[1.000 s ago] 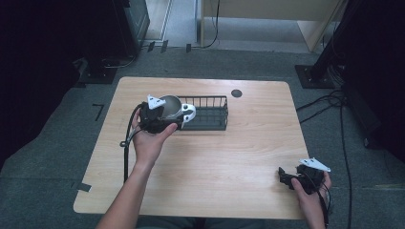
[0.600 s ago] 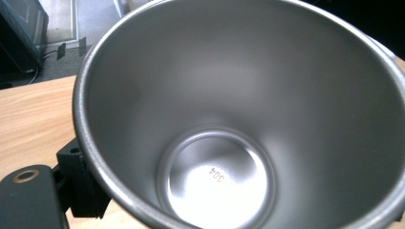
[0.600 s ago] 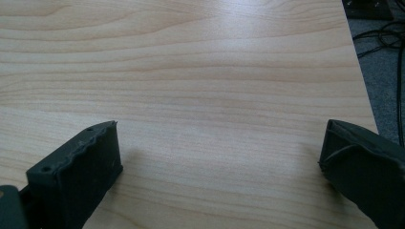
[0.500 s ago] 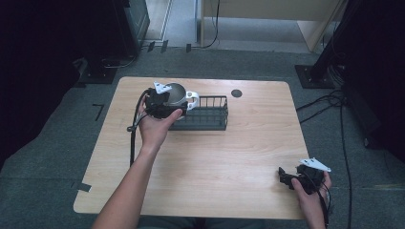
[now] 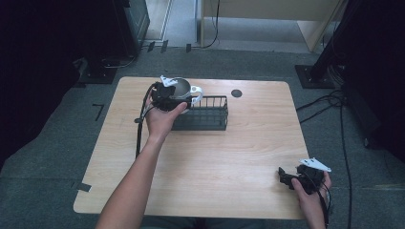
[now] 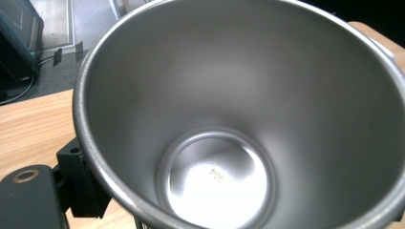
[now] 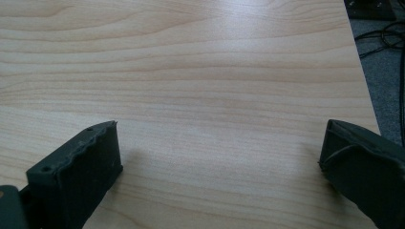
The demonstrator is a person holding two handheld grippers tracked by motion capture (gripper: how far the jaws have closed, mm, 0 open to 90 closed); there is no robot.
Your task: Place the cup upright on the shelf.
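Steel cup, base stamped "304" (clamped in left gripper)

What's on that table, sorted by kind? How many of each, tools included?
Steel cup with white handle: 1
Black wire basket: 1
Handheld grippers: 2, the left gripper and the right gripper
Dark round spot on the table: 1
Total: 5

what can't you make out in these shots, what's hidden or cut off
- Left gripper: in the left gripper view the steel cup covers its far jaw, so the grip is not visible.
- Cup's white handle: too small in the high view to tell whether it touches the wire basket.
- Right gripper: its jaw bases are cut off by the bottom edge.
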